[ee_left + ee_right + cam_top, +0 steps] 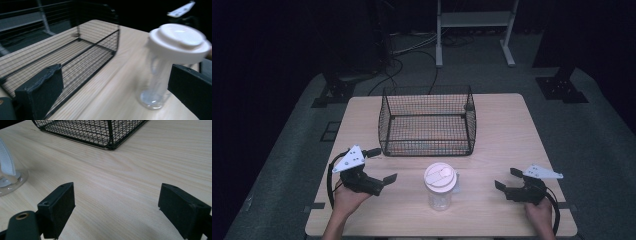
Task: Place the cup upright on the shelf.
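Near table edge, front-centre: bottle (440, 187), upright, white lid on, looks empty.
L gripper (382, 172) & R gripper (506, 179) flank it, jaws spread, nothing held. Step, prob.: approach, pre-grasp; next needs jaws round bottle body. Basket (428, 121) behind, empty.

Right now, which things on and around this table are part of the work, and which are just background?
In the job:
clear bottle with a white lid, standing between the grippers
wire basket, behind the bottle
left gripper, open
right gripper, open

Just about:
white frame legs on the floor
cables beyond the table
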Demonstrator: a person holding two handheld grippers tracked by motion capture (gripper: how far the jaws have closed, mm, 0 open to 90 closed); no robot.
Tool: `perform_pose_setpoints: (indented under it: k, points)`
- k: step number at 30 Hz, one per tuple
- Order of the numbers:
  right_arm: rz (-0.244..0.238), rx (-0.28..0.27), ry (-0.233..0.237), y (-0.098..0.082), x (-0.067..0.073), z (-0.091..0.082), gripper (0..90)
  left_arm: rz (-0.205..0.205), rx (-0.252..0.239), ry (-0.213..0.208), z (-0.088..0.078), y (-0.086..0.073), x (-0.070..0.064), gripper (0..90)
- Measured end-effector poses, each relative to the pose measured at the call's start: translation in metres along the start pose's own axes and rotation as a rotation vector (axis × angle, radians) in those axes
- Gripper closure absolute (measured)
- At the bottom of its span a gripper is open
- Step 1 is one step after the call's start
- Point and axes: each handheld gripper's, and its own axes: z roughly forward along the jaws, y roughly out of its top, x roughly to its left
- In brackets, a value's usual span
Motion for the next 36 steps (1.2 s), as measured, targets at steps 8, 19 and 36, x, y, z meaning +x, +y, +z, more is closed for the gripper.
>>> perform_pose_setpoints:
  k: [8,19,36]
  points:
    - [-0.001,0.000,0.004,0.000,0.000,0.000,12.9,0.012,0.006,-0.140,0.011,0.015,-0.013,0.0]
    - [-0.001,-0.001,0.008,0.000,0.000,0.000,12.9,0.051,0.055,-0.199,0.023,0.028,-0.023,0.0]
    - [0.002,-0.010,0.022,0.000,-0.001,-0.001,12.9,0.120,0.196,-0.256,0.053,0.038,-0.045,0.0]
